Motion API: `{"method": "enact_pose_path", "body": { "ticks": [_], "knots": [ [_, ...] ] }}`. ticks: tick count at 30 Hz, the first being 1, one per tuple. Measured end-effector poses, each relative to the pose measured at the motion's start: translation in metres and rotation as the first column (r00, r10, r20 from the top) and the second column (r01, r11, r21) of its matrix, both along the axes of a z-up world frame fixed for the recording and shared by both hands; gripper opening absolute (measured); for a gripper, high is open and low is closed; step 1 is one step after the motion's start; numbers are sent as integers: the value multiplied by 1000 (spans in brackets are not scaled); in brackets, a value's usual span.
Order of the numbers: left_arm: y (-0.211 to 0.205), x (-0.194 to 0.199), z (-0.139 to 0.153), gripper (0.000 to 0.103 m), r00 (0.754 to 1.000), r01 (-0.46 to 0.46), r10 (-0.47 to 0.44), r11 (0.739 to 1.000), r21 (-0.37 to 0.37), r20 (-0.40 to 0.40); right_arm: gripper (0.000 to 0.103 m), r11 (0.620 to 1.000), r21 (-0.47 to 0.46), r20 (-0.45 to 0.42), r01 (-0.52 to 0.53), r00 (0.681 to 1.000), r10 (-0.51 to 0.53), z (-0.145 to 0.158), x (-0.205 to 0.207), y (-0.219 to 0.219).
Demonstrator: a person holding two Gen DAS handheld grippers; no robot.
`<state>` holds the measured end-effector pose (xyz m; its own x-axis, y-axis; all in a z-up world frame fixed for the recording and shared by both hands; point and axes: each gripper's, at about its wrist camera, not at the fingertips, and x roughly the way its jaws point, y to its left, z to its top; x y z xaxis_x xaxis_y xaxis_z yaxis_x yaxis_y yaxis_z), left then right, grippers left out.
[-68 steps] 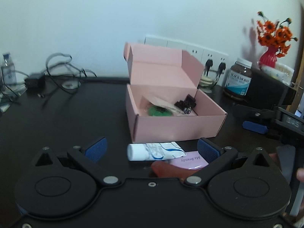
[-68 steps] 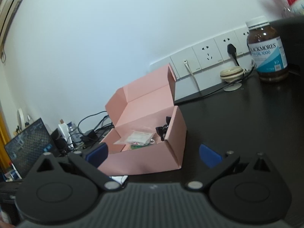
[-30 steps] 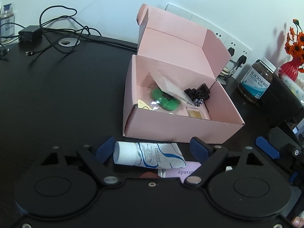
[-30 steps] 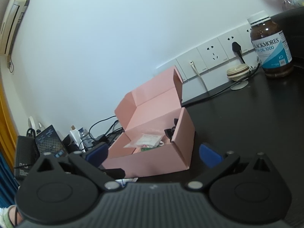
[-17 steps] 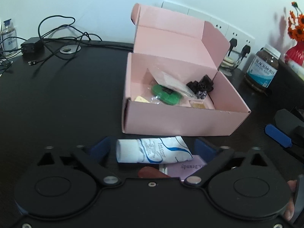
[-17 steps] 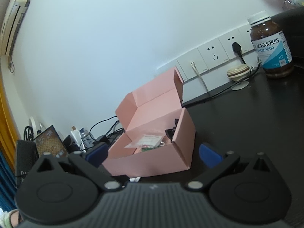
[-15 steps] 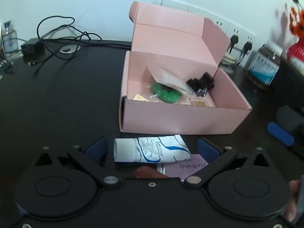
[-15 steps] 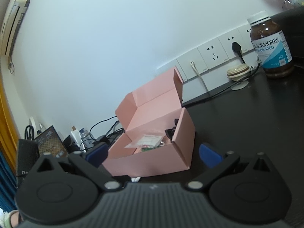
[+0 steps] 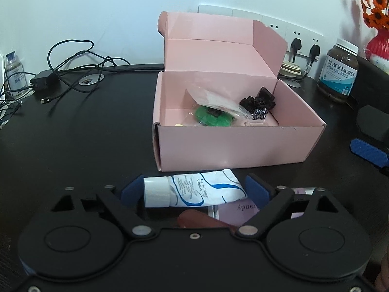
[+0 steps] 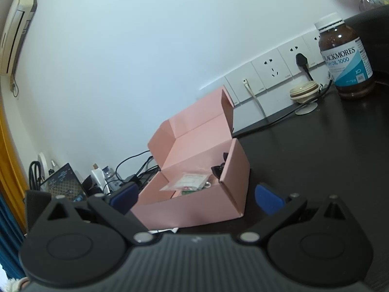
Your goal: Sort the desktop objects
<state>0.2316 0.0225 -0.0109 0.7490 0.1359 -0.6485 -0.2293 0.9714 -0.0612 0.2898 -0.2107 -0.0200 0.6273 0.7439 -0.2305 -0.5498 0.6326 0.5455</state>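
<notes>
A white tube [image 9: 194, 191] with blue print lies on the black desk [image 9: 85, 146], just in front of the open pink box [image 9: 231, 146]. My left gripper [image 9: 194, 191] straddles the tube lengthwise. Its jaws are closing, and the blue pads [image 9: 132, 189] stand right at the cap and the crimped end without squeezing them. Under the tube lie a purple card [image 9: 243, 206] and a reddish-brown thing [image 9: 201, 220], both partly hidden. The box holds a clear bag with a green item [image 9: 211, 114] and black clips [image 9: 257, 102]. My right gripper [image 10: 197, 198] hangs open and empty to the right of the box [image 10: 194, 209].
A brown fish-oil bottle [image 9: 339, 70] and a red vase of orange flowers [image 9: 378, 41] stand at the back right. Cables and a charger [image 9: 70, 73] sprawl at the back left beside a small bottle [image 9: 14, 73]. Wall sockets [image 10: 272, 70] run behind the desk.
The left view has rolled and shifted slightly over the tube. Its jaws spread wider, then came back in toward the tube's ends. The right gripper has not moved.
</notes>
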Motion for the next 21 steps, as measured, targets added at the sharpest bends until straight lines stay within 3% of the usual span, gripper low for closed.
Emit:
{"method": "enact_pose_path", "body": {
  "ticks": [12,13,14,17,21],
  "knots": [
    [15,-25,3,89,1000,3,-2,1000,-17,29,102,1000,-1,-1,3,1000,-3,0,0,-1],
    [16,-28,4,77,999,-2,2,1000,-18,35,102,1000,-1,-2,3,1000,-3,0,0,-1],
    [19,-29,5,55,999,-4,5,1000,-24,36,102,1000,-2,-3,4,1000,-4,0,0,-1],
    [29,-33,7,55,999,-14,17,997,-74,42,102,1000,-5,-4,5,1000,-5,1,1,0],
    [35,-34,5,59,999,-25,28,996,-80,39,102,1000,-8,-5,9,1000,-10,1,1,1]
  ]
}}
